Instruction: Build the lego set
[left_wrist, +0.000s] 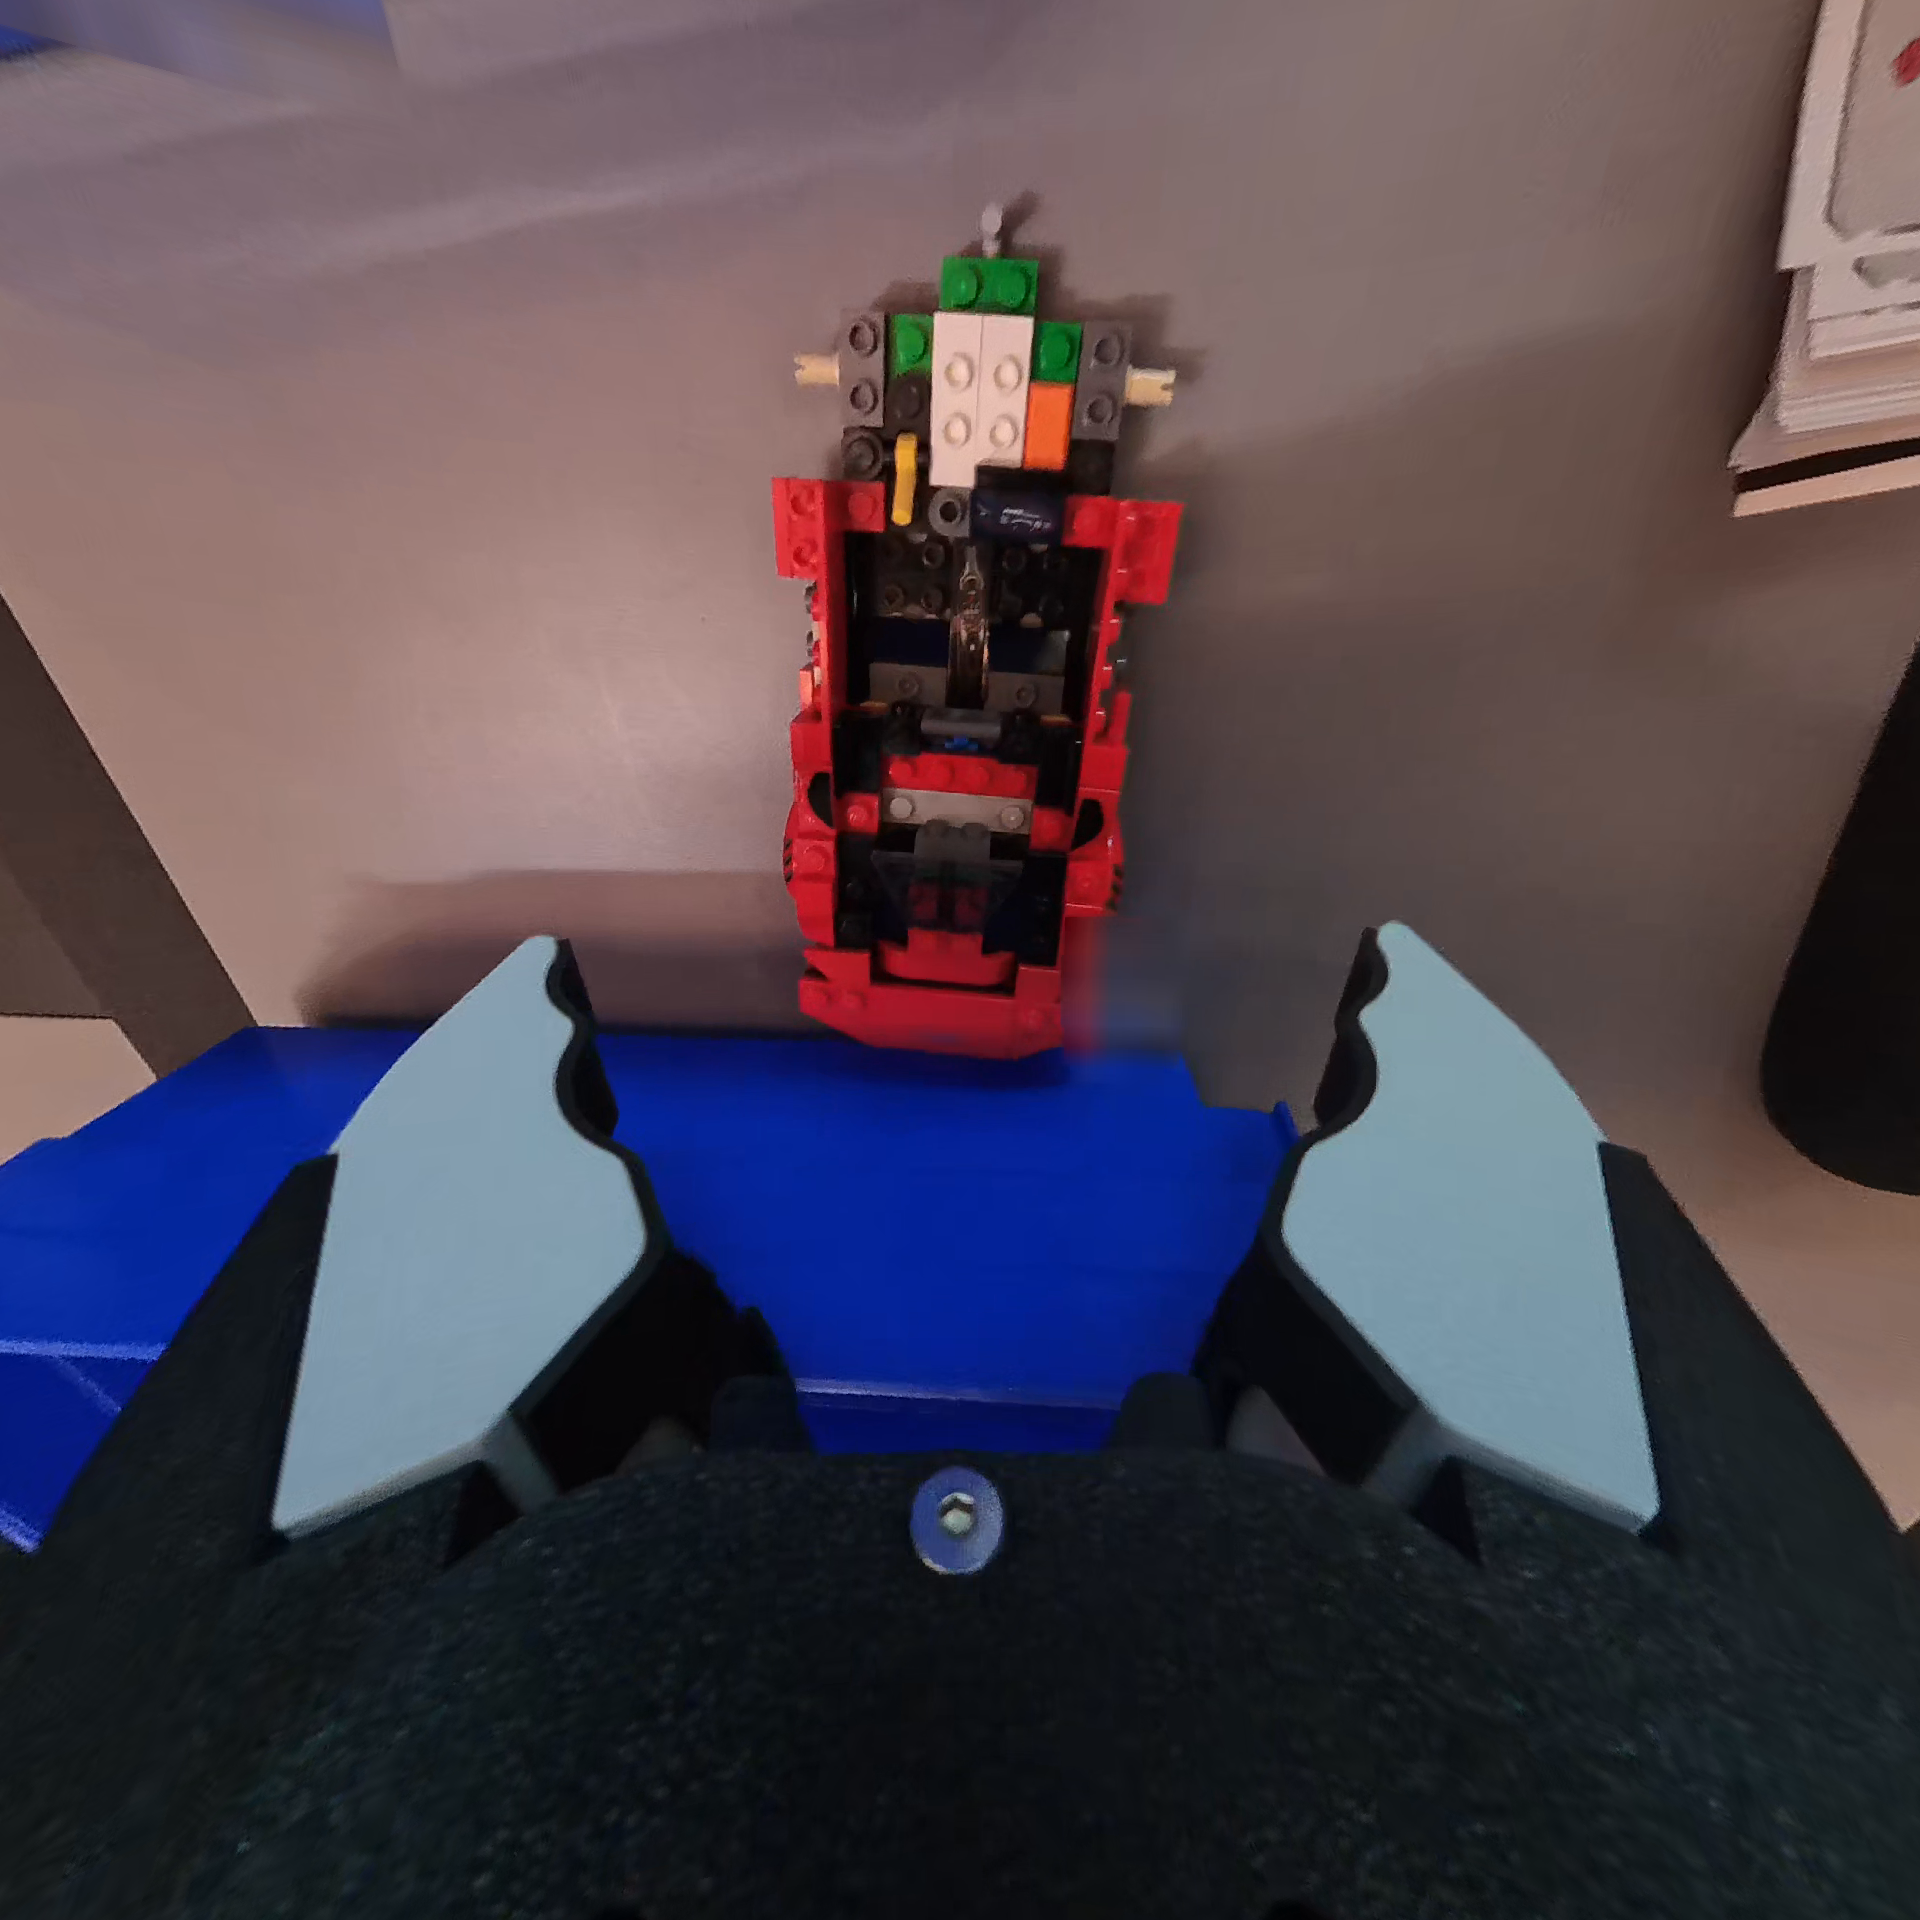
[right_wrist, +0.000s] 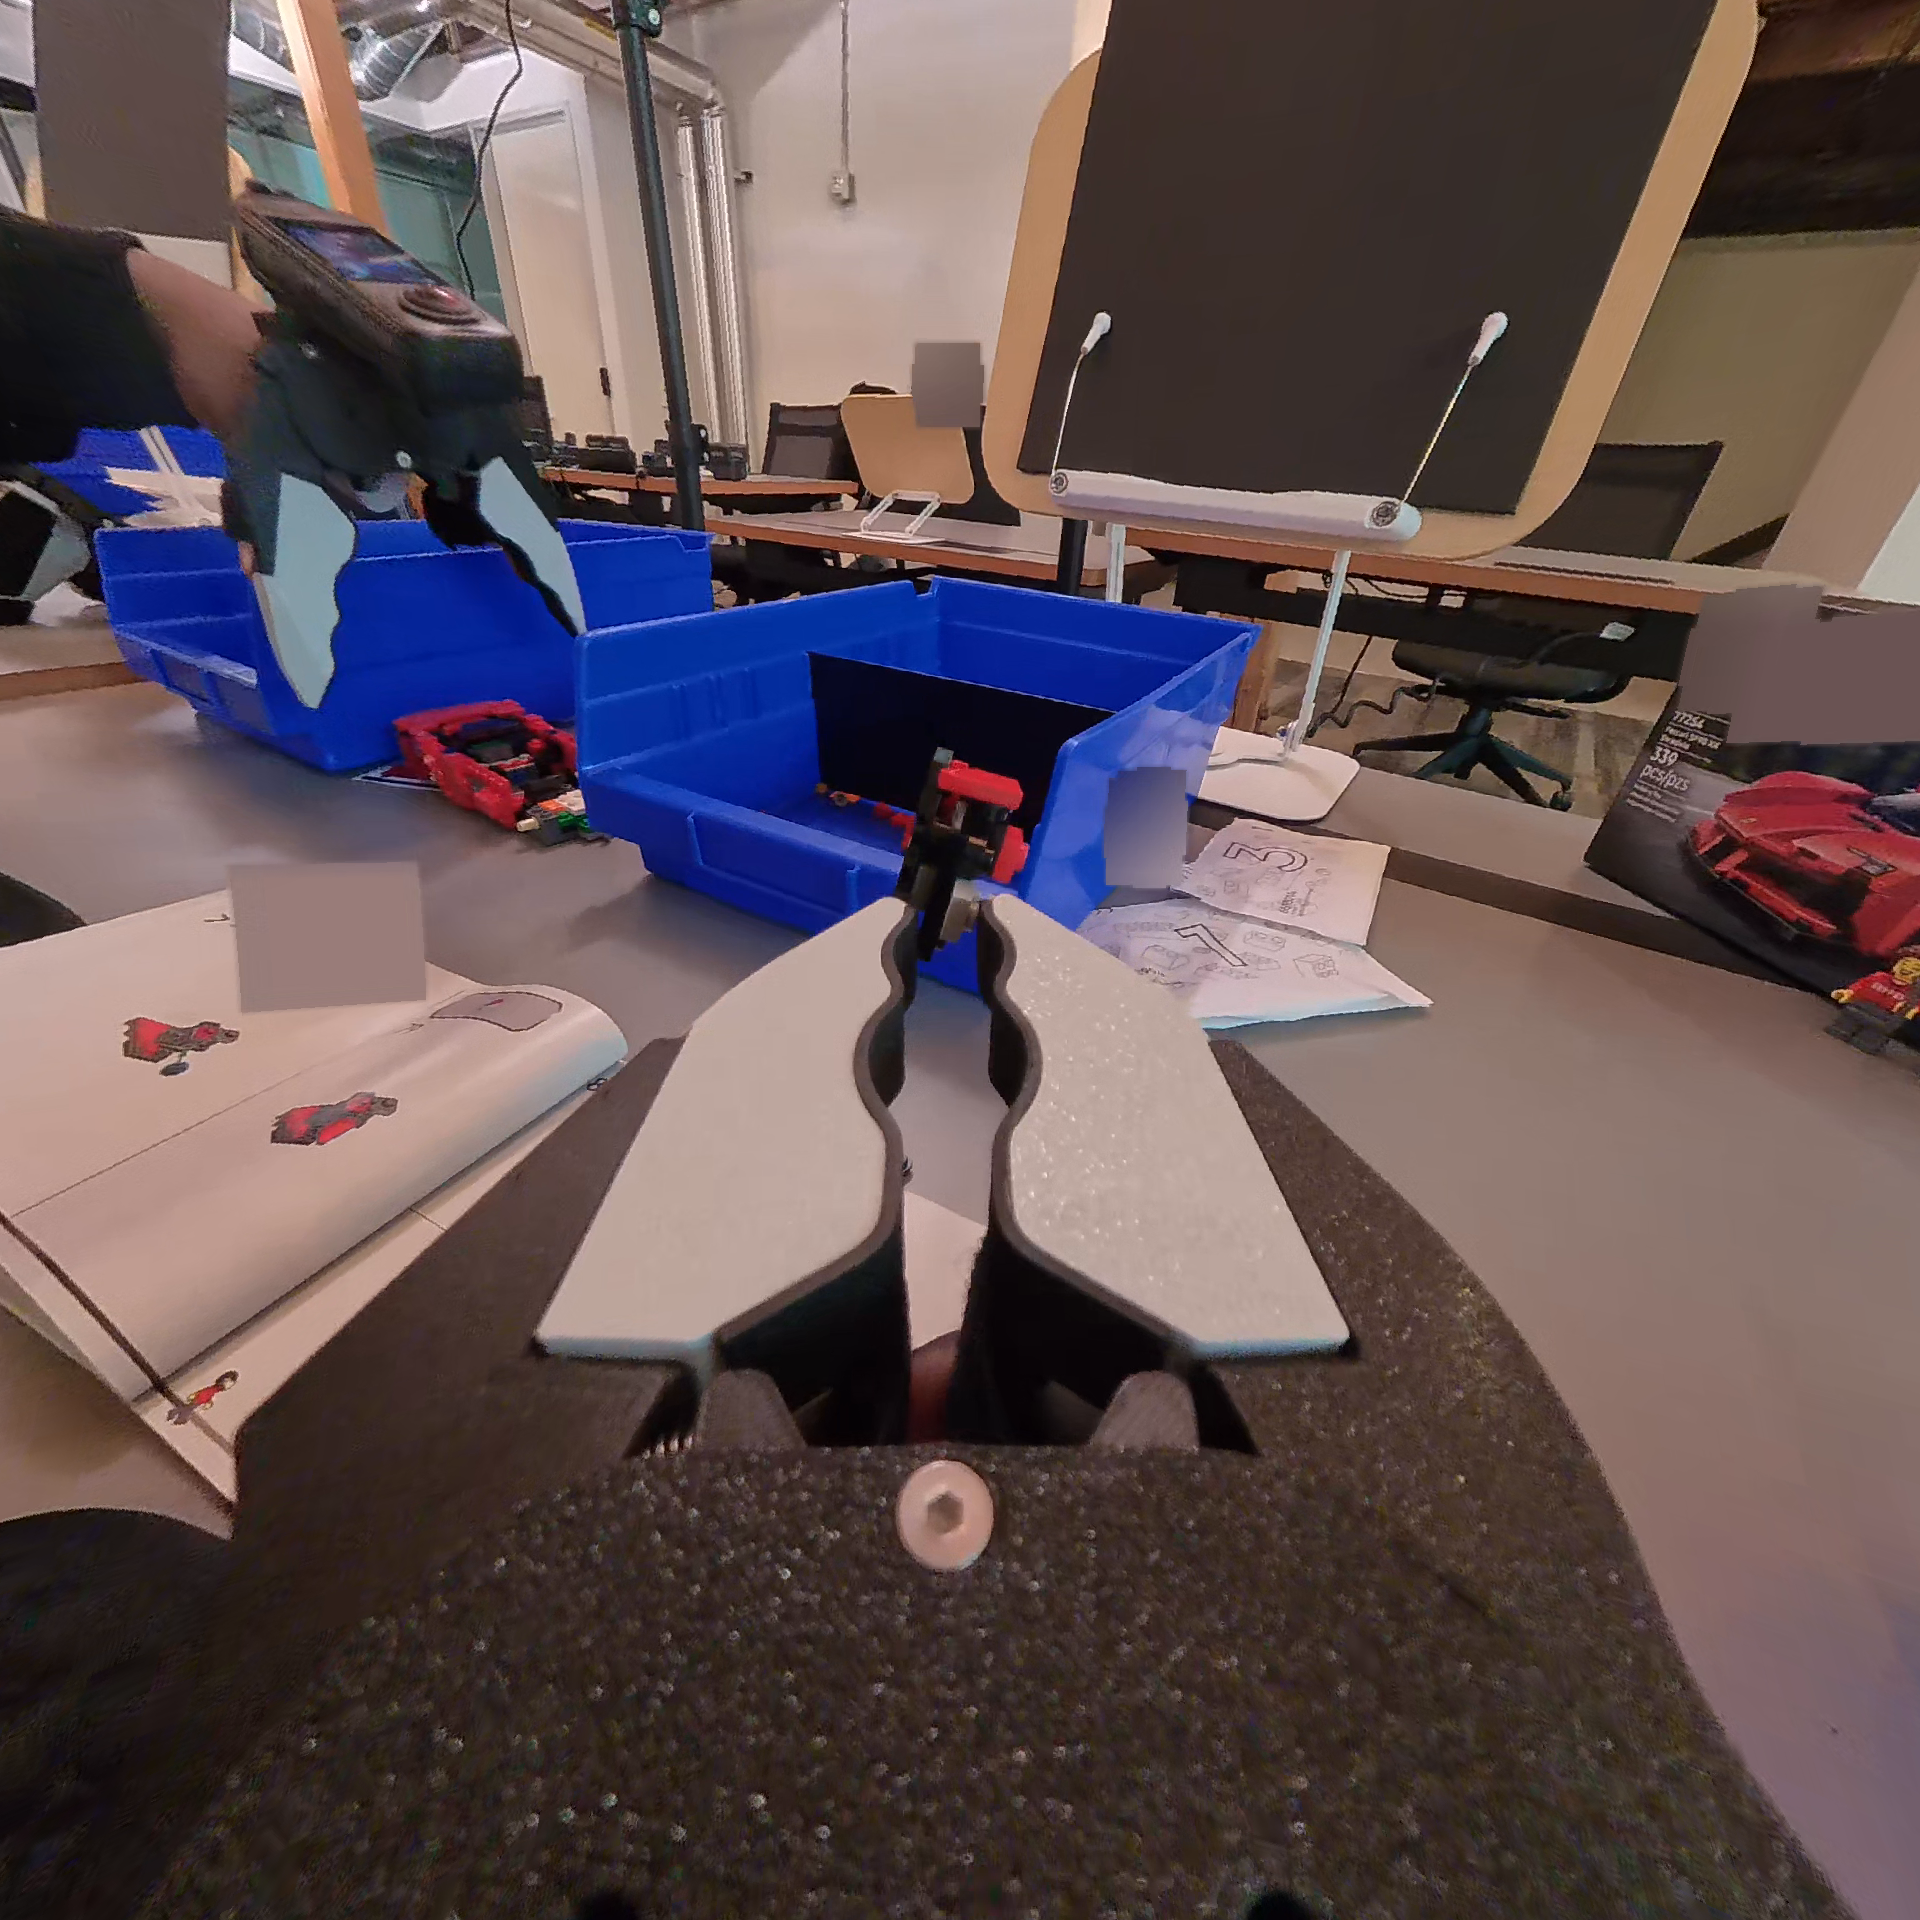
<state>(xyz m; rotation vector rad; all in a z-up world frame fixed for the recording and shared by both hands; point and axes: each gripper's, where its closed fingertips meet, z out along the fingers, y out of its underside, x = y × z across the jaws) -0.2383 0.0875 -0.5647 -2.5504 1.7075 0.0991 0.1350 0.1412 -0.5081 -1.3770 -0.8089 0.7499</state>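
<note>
A half-built red lego car (left_wrist: 961, 675) lies on the grey table, its front end showing green, white and orange bricks. My left gripper (left_wrist: 966, 997) is open and empty, hovering above the car and over the rim of a blue bin (left_wrist: 935, 1195). In the right wrist view the left gripper (right_wrist: 436, 623) hangs above the car (right_wrist: 488, 758). My right gripper (right_wrist: 940, 914) is shut on a small red and black lego assembly (right_wrist: 961, 831), held up in front of another blue bin (right_wrist: 727, 748).
An open instruction booklet (right_wrist: 260, 1101) lies at the left. Paper bags (right_wrist: 1247, 935) lie right of the bin, and the set's box (right_wrist: 1787, 842) with a minifigure (right_wrist: 1886, 1003) stands far right. A book stand (right_wrist: 1330, 260) rises behind. A dark round object (left_wrist: 1860, 935) sits at the right. The gap from one gripper's tips to the other's is roughly 40 cm.
</note>
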